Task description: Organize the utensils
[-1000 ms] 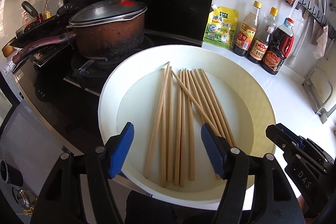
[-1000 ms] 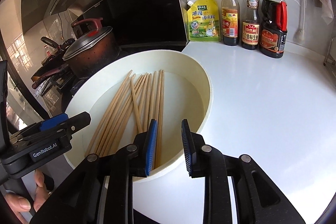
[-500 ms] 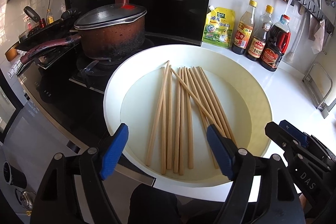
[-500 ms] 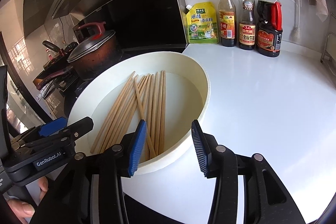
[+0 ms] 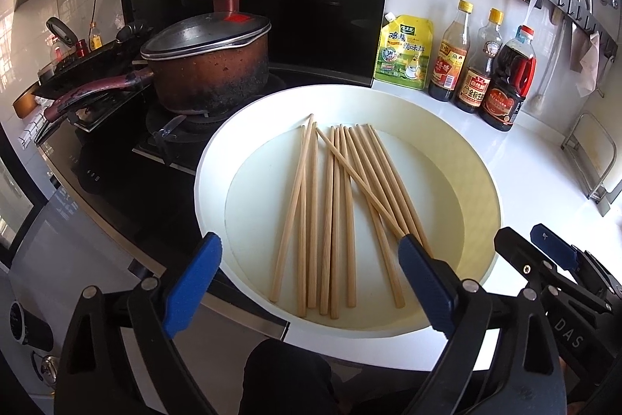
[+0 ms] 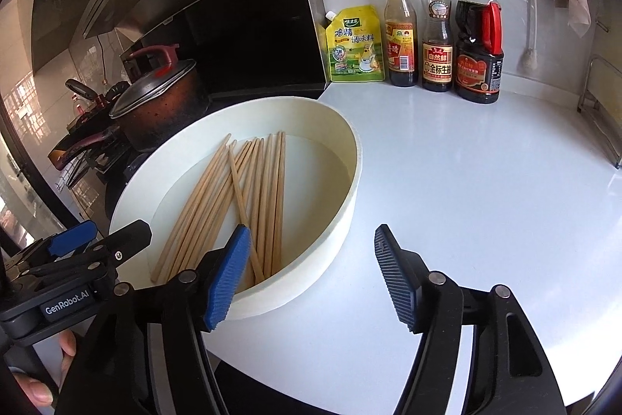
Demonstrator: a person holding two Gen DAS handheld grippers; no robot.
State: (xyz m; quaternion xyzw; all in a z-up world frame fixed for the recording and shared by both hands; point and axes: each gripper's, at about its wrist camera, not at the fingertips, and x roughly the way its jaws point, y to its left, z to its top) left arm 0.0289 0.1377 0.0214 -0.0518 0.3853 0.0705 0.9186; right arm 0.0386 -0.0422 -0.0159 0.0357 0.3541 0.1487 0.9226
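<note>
The left gripper's [image 5: 307, 279] right finger [image 5: 423, 282] covers the near ends of the rightmost chopsticks [image 5: 342, 205] in the basin [image 5: 217, 158]. In the right wrist view, the right gripper's [image 6: 311, 275] left finger [image 6: 227, 275] hides other chopstick ends. The pot [image 5: 210, 72] blocks most of the pans [image 5: 89, 65] behind it. The rack [image 5: 594, 162] at the counter's [image 6: 486, 181] right edge is cut off. Bottle [image 6: 437, 30] label print is too small to read. Only fingertips [image 6: 35, 387] of the person's hand show at the bottom-left corner.
</note>
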